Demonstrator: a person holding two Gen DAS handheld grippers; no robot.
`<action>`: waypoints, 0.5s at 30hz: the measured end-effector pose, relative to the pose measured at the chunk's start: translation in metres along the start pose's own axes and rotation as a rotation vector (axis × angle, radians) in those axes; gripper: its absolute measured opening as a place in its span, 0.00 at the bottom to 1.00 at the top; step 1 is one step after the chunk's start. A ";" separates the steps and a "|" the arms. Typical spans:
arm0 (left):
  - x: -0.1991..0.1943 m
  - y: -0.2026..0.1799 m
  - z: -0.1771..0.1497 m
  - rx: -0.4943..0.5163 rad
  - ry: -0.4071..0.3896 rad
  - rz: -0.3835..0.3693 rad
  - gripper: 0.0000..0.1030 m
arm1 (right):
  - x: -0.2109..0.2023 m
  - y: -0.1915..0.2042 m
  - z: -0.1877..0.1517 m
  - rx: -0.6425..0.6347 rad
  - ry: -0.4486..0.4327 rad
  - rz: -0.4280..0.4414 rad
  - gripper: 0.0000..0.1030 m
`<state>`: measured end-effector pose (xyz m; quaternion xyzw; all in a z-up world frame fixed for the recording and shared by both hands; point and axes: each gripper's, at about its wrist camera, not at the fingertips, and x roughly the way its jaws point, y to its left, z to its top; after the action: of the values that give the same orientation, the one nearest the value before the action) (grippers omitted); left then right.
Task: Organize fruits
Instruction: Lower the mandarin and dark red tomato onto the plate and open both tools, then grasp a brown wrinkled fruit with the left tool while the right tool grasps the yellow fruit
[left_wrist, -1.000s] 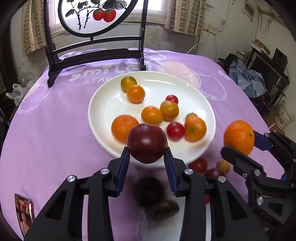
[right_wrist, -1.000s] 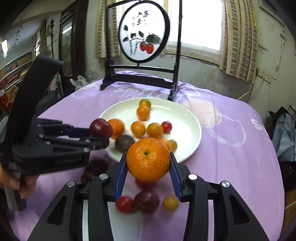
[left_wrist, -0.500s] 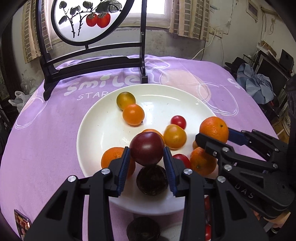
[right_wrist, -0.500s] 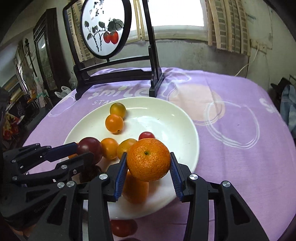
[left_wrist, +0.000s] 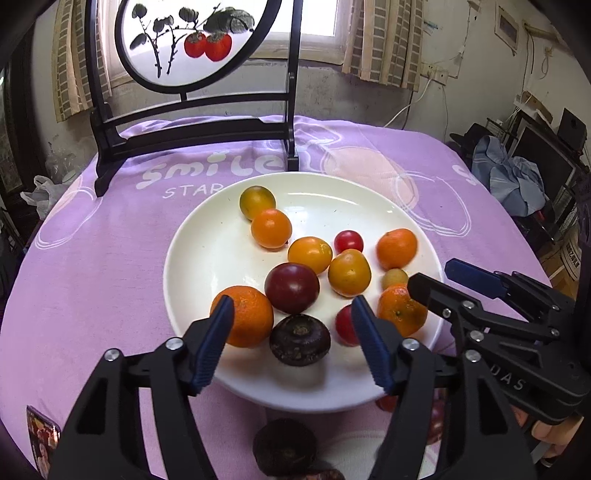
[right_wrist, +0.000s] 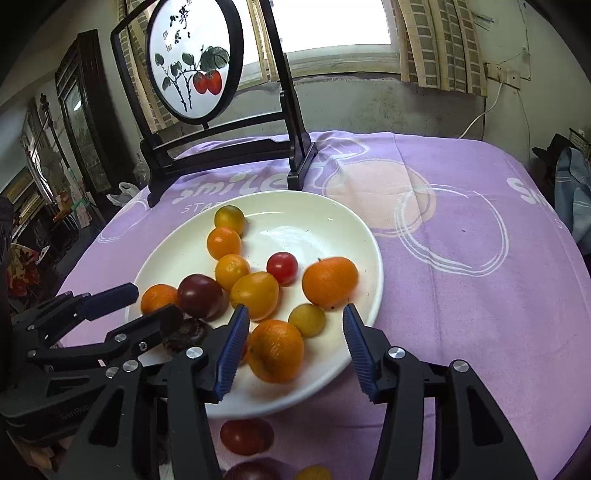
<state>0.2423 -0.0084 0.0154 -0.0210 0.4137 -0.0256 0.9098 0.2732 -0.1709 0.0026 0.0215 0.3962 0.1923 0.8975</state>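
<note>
In the left wrist view, low in the frame, the left gripper (left_wrist: 291, 325) has just been opening, its jaws apart and empty over the near rim of the white plate (left_wrist: 207, 236), with the dark red plum (left_wrist: 291, 288) lying free among oranges and cherry tomatoes at the plate's centre. At lower right the right gripper (right_wrist: 291, 332) has also just been opening; the mandarin (right_wrist: 330, 281) rests on the plate beyond its blue pads (right_wrist: 232, 350), clear of them.

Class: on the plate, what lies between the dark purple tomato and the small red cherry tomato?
In the left wrist view, a yellow-orange tomato lies between the dark purple tomato and the red cherry tomato.
</note>
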 end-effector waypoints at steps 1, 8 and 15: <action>-0.006 0.000 -0.002 0.003 -0.009 -0.002 0.68 | -0.005 0.000 -0.003 -0.004 -0.004 0.000 0.56; -0.040 -0.004 -0.022 0.014 -0.049 -0.009 0.83 | -0.036 0.003 -0.026 -0.030 -0.018 -0.007 0.58; -0.059 0.004 -0.055 -0.005 -0.040 -0.015 0.89 | -0.071 0.018 -0.054 -0.089 -0.059 -0.022 0.67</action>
<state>0.1624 -0.0016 0.0236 -0.0270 0.3951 -0.0310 0.9177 0.1847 -0.1862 0.0188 -0.0172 0.3610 0.1994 0.9108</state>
